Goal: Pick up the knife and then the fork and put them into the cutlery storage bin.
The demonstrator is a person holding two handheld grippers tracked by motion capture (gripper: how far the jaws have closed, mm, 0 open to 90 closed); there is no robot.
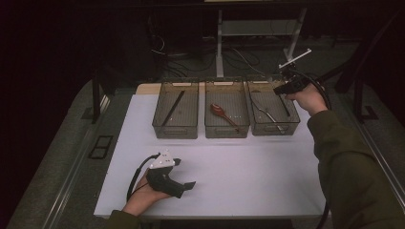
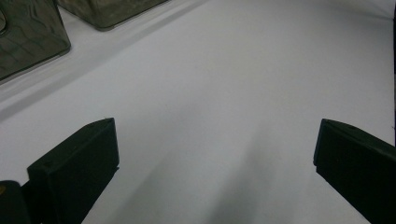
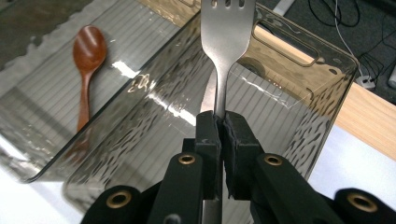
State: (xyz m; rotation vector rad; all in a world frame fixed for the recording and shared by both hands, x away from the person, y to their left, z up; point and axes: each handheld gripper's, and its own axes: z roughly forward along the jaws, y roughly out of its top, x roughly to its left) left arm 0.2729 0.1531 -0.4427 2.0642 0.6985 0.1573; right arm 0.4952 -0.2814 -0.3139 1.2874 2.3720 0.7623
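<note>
A: Where's the fork point(image 3: 227, 42)?

B: Pinched by its handle in the right tool point(image 3: 220, 128), jaws pressed tight on it, above the right-hand bin point(image 1: 292, 126) at about one o'clock on the surface point(image 1: 239, 171).

A: And the left tool point(image 1: 184, 183)?

B: Spread wide, holding nothing, at seven o'clock.

A: Best way to finish?

B: I'd lower the fork lengthwise beside the utensil point(image 1: 267, 114) already lying there, clear of the rim, before releasing.

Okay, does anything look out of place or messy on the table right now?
Nothing stands out. The three clear bins sit in a tidy row, with the wooden spoon lying flat in the middle one. The right gripper is shut on a metal fork above the right-hand bin. No spills or damage are visible.
</note>
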